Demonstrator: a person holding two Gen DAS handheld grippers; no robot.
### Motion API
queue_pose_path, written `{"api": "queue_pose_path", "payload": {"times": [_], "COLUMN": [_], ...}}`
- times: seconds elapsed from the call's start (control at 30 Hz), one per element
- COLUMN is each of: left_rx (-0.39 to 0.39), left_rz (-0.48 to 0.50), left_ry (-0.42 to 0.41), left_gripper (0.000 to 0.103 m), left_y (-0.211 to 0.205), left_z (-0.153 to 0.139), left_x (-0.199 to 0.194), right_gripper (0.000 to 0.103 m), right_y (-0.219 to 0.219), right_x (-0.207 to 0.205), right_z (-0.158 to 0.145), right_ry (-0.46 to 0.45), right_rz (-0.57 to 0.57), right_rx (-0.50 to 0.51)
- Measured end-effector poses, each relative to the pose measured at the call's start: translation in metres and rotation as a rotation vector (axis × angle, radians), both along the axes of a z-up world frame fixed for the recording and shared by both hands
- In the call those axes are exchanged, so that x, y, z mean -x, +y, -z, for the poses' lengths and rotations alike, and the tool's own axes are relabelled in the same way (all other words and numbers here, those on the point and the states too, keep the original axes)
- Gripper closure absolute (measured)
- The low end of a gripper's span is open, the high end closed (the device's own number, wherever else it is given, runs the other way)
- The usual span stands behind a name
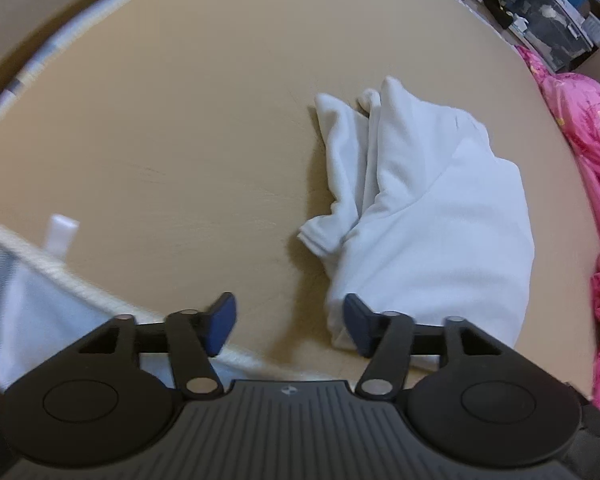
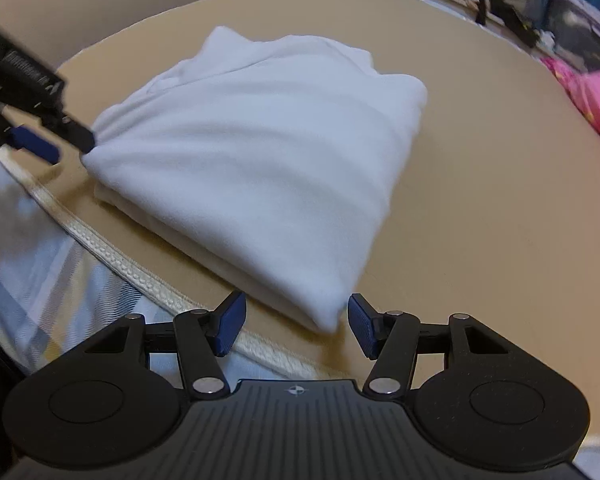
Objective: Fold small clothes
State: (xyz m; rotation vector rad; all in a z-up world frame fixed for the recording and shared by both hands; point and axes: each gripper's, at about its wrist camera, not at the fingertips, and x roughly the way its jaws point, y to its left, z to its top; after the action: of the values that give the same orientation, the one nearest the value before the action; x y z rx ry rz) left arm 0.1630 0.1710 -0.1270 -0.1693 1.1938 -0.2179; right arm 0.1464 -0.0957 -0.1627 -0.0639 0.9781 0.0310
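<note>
Right wrist view showed my right gripper (image 2: 296, 326) with its jaws apart, nothing pinched, the near corner of the white garment (image 2: 260, 152) lying just ahead of the gap between the pads. The garment sat folded on the tan table (image 2: 480, 200), close to the near edge, with soft ridges running across its top layer. My left gripper (image 1: 290, 326) was also released and gripping nothing; its right pad hung over the garment's near-left corner while its left pad was over bare table. From that side the far end looked untidy (a sleeve or flap poked out loosely), so I judged the fold was not finished.

To do the next fold well, I reckoned both grippers should take matching near corners, catching every layer, then carry them over together and level so the edges meet. A pinch on the top layer alone would likely peel the stack open. The pink bedding (image 1: 576, 120) at the right lay apart from the garment.
</note>
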Motion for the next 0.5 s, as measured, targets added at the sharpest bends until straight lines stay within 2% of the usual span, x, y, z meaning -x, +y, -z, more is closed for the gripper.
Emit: {"api": "queue_pose_path", "payload": {"times": [0.07, 0.13, 0.2, 0.3, 0.4, 0.5], "left_rx": [-0.056, -0.107, -0.160, -0.217, -0.232, -0.263], "left_rz": [-0.005, -0.014, -0.018, -0.030, -0.037, -0.025], "left_ry": [-0.046, -0.093, -0.097, -0.093, -0.118, -0.153], "left_gripper": [0.016, 0.015, 0.008, 0.004, 0.002, 0.001], "left_y": [-0.003, -0.006, -0.005, -0.014, -0.019, -0.029], "left_z": [-0.016, -0.033, -0.052, -0.070, -0.087, -0.096], "left_x": [0.013, 0.030, 0.049, 0.070, 0.094, 0.112], "right_gripper": [0.043, 0.035, 0.025, 0.015, 0.013, 0.012], "right_y": [-0.006, -0.009, -0.014, -0.020, -0.024, -0.025], "right_x": [0.008, 0.018, 0.027, 0.043, 0.059, 0.074], "right_z": [-0.012, -0.029, -0.048, -0.077, -0.100, -0.114], "right_ry": [-0.021, -0.051, -0.084, -0.146, -0.190, -0.223], "right_rz": [0.026, 0.051, 0.074, 0.099, 0.121, 0.113], "right_rx": [-0.027, -0.051, -0.079, -0.138, -0.182, -0.179]}}
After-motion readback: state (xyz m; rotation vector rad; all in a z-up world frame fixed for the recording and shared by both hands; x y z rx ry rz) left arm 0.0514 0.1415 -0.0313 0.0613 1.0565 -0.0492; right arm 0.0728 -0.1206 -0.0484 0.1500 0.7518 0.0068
